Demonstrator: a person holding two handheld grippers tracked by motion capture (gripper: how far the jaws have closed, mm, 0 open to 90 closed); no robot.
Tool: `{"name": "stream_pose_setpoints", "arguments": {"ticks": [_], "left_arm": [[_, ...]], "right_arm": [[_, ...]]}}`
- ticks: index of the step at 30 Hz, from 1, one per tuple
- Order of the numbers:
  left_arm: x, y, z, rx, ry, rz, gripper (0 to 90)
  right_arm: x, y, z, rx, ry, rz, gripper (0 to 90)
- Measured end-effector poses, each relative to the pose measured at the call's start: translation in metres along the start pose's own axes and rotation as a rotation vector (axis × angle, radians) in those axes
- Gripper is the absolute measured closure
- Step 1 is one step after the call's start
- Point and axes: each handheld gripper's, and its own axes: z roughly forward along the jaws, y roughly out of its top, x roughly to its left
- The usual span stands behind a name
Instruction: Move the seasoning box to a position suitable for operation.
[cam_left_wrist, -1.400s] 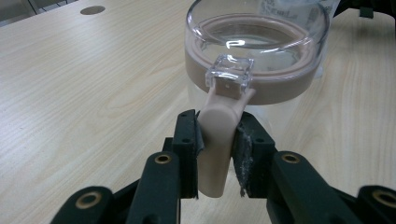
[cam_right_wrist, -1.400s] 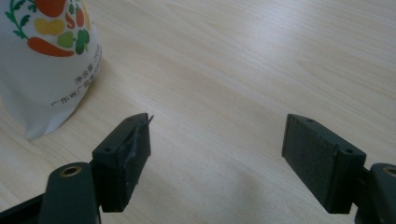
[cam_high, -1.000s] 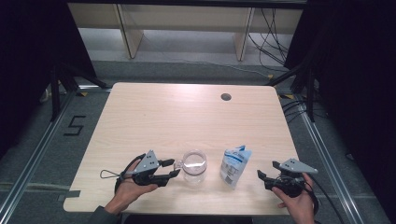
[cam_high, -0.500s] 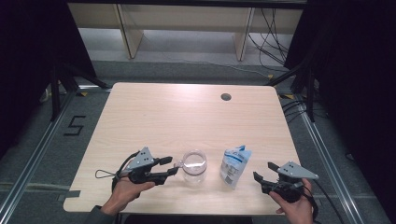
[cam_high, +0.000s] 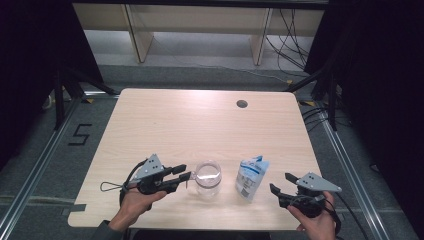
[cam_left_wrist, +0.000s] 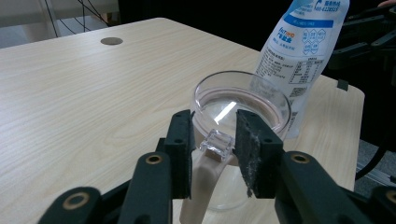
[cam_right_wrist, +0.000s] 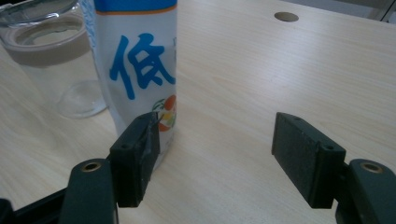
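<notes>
A: Looking at the high view, what was hard to make out?

B: The clear jar (cam_high: 207, 177) near the bottom centre of the frame was almost lost against the table (cam_high: 200, 125); only its rim and lid caught the light. The left gripper (cam_high: 182, 176) sat just left of it, its tips at the jar's edge. In the left gripper view the jar's base was cut off by the jaws, and the top of the blue-and-white pouch (cam_left_wrist: 299, 51) ran out of the upper right of the frame.

A: Which way did the jar point?

B: It stood upright, long axis vertical, mouth up, with the small clear lid tab (cam_left_wrist: 217, 143) jutting toward the left gripper (cam_left_wrist: 212, 149). The pouch (cam_high: 251, 177) stood upright too, just right of the jar.

A: And the jaws?

B: The left jaws had just been closing, with the tab between them; a sliver of gap seemed to remain on each side, though I couldn't be sure the pads weren't touching. The right gripper (cam_high: 282, 184), at the lower right of the high view, stood wide open, gripping nothing. In the right gripper view (cam_right_wrist: 215, 154) the pouch (cam_right_wrist: 135, 60) rose at upper left behind one finger (cam_right_wrist: 137, 154).

A: Anything different from a second earlier?

B: The left gripper's tips had edged right, up to the jar. The right hand had drifted slightly toward the frame's lower right, away from the pouch.
</notes>
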Motion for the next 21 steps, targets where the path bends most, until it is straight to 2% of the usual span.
{"name": "stream_pose_setpoints", "arguments": {"ticks": [1, 2, 3, 4, 5, 6, 7, 8, 9, 12, 13, 15, 17, 19, 21], "left_arm": [[0.000, 0.001, 0.001, 0.001, -0.001, 0.002, 67.6], [-0.001, 0.001, 0.001, 0.004, -0.008, -0.002, 68.5], [-0.001, 0.001, 0.001, 0.000, -0.013, -0.008, 69.4], [-0.001, 0.000, 0.003, -0.006, -0.027, 0.002, 69.4], [-0.003, 0.000, 0.003, 0.004, -0.018, 0.010, 70.3], [-0.004, 0.000, 0.004, 0.008, -0.023, 0.017, 71.6], [-0.004, 0.000, 0.005, 0.009, -0.026, 0.021, 71.6], [-0.005, 0.000, 0.005, 0.010, -0.022, 0.019, 72.3], [-0.005, 0.001, 0.006, 0.004, -0.018, 0.017, 74.1], [-0.005, 0.001, 0.006, 0.006, -0.027, 0.027, 75.4], [-0.006, 0.001, 0.006, 0.015, -0.022, 0.026, 76.4], [-0.005, 0.001, 0.006, 0.018, -0.021, 0.027, 76.7], [-0.005, 0.001, 0.007, 0.015, -0.021, 0.022, 76.7], [-0.004, 0.001, 0.006, 0.018, -0.017, 0.021, 77.2], [-0.004, 0.001, 0.006, 0.019, -0.019, 0.022, 77.3]], "right_arm": [[-0.001, 0.001, 0.000, -0.012, 0.007, -0.034, 34.4], [0.002, 0.001, -0.002, -0.009, 0.002, -0.025, 35.2], [0.007, 0.002, -0.004, 0.006, 0.029, -0.002, 35.4], [0.007, 0.002, -0.004, 0.006, 0.029, -0.002, 35.4], [0.007, 0.003, -0.004, -0.016, 0.041, -0.020, 35.6], [0.013, 0.003, -0.007, -0.013, 0.047, -0.019, 36.7], [0.013, 0.003, -0.007, -0.013, 0.047, -0.019, 36.7], [0.015, 0.003, -0.006, -0.023, 0.042, -0.040, 36.6], [0.020, 0.002, -0.007, -0.009, 0.052, -0.038, 37.3], [0.022, 0.002, -0.008, -0.012, 0.062, -0.039, 38.5], [0.024, 0.002, -0.008, -0.035, 0.078, -0.032, 39.1], [0.027, 0.002, -0.010, -0.045, 0.086, -0.031, 39.9], [0.030, 0.001, -0.011, -0.034, 0.090, -0.022, 40.4], [0.035, 0.001, -0.011, -0.026, 0.101, -0.049, 41.2], [0.038, 0.000, -0.012, -0.015, 0.101, -0.037, 41.4]]}}
